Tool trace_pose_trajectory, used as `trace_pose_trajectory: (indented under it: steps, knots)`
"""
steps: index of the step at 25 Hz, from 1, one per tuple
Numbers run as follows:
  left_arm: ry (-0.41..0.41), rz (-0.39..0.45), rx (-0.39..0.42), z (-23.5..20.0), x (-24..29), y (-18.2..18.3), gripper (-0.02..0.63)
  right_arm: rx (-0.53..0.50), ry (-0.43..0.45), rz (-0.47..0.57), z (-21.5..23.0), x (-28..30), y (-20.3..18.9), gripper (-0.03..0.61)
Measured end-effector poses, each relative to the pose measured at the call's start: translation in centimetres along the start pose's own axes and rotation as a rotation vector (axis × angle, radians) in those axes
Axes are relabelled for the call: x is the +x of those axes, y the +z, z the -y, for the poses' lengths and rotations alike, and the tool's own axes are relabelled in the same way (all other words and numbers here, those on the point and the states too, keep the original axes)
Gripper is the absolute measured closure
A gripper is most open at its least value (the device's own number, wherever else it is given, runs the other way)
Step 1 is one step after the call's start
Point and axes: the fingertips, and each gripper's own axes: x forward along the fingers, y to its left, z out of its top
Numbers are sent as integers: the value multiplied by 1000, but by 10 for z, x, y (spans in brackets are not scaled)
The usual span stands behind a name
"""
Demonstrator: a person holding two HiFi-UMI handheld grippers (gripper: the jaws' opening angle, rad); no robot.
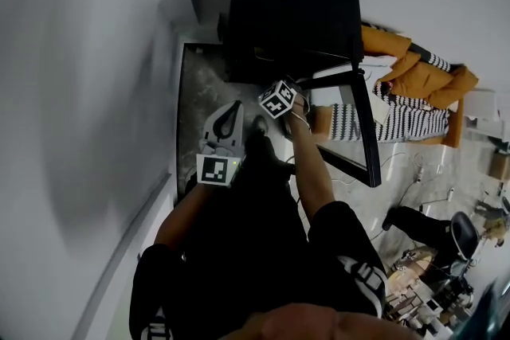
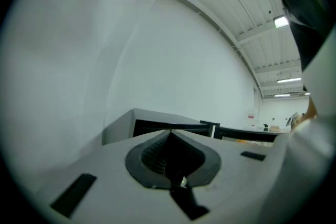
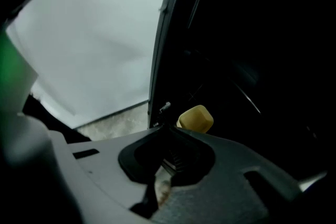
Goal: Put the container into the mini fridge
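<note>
My left hand-held gripper (image 2: 170, 134) and right hand-held gripper (image 3: 167, 131) are both pressed together, empty. The yellowish container (image 3: 195, 119) sits at the right one's 12 o'clock, seemingly inside the fridge (image 3: 252, 60). Placing looks done; next I'd close the door (image 1: 362, 131).

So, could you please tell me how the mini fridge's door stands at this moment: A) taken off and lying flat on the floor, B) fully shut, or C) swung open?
C: in the head view the door stands swung out to one side of the mini fridge, and the right gripper view looks into its dark inside.
</note>
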Motion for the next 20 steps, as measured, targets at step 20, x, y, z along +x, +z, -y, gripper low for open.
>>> trace_pose_trajectory:
  steps: [20]
  knots:
    - [34,51,-9,34,-54,32,612,538,-132,536,-30,-204,28,578]
